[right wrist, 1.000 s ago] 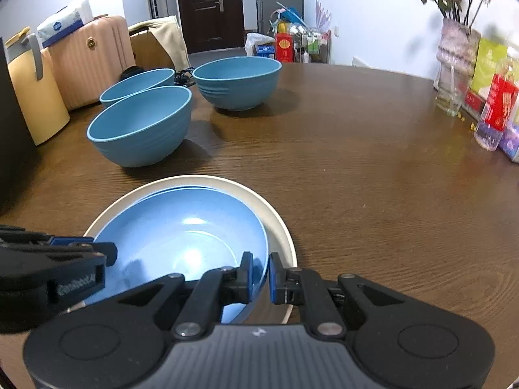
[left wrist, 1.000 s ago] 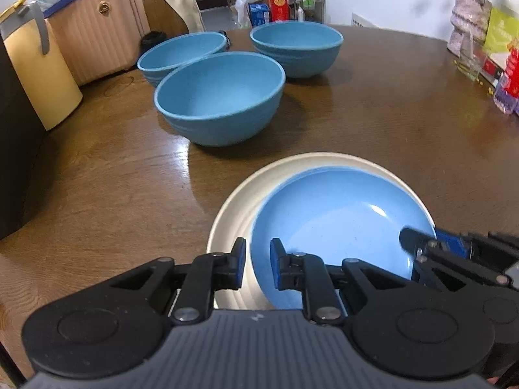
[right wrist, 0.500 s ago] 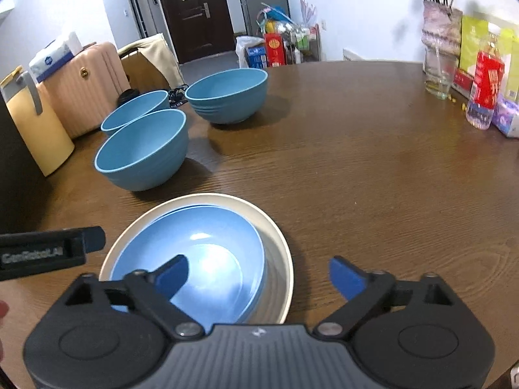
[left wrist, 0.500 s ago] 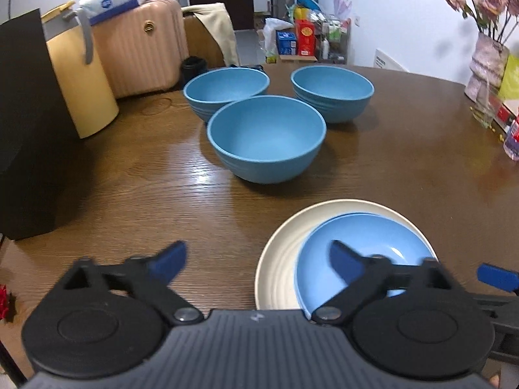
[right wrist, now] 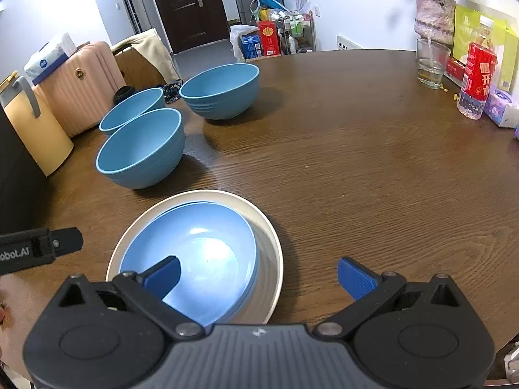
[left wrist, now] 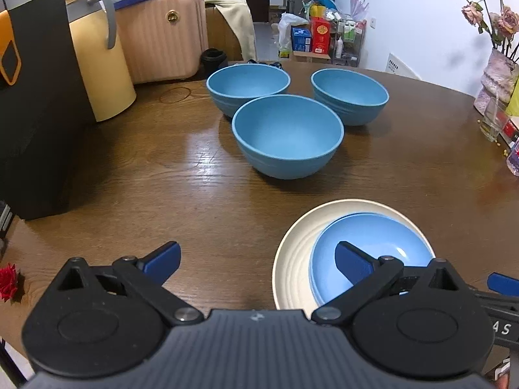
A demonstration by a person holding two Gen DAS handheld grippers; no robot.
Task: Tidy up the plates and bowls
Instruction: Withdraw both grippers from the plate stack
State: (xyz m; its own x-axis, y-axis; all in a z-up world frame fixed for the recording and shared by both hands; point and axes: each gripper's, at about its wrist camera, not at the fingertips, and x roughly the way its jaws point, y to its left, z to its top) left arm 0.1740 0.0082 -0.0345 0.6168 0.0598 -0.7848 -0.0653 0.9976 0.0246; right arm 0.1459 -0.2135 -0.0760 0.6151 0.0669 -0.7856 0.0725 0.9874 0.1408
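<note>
A blue plate (left wrist: 373, 243) (right wrist: 201, 253) lies nested in a larger cream plate (left wrist: 292, 253) (right wrist: 269, 253) on the brown table near me. Three blue bowls stand apart beyond it: a near one (left wrist: 287, 136) (right wrist: 141, 149), a far left one (left wrist: 248, 86) (right wrist: 131, 108) and a far right one (left wrist: 350, 95) (right wrist: 222, 90). My left gripper (left wrist: 258, 261) is open and empty, raised left of the plates. My right gripper (right wrist: 259, 272) is open and empty above the plates' near edge.
A black box (left wrist: 35, 107), a yellow container (left wrist: 100, 64) and a pink suitcase (left wrist: 162, 35) stand along the left. A vase (right wrist: 433, 16), glass (right wrist: 431, 63), red bottle (right wrist: 476, 71) and packets line the right edge of the table (right wrist: 373, 162).
Both grippers were shut on the blue plate's rim a second ago. Both have opened, let it go onto the cream plate, and drawn back and up.
</note>
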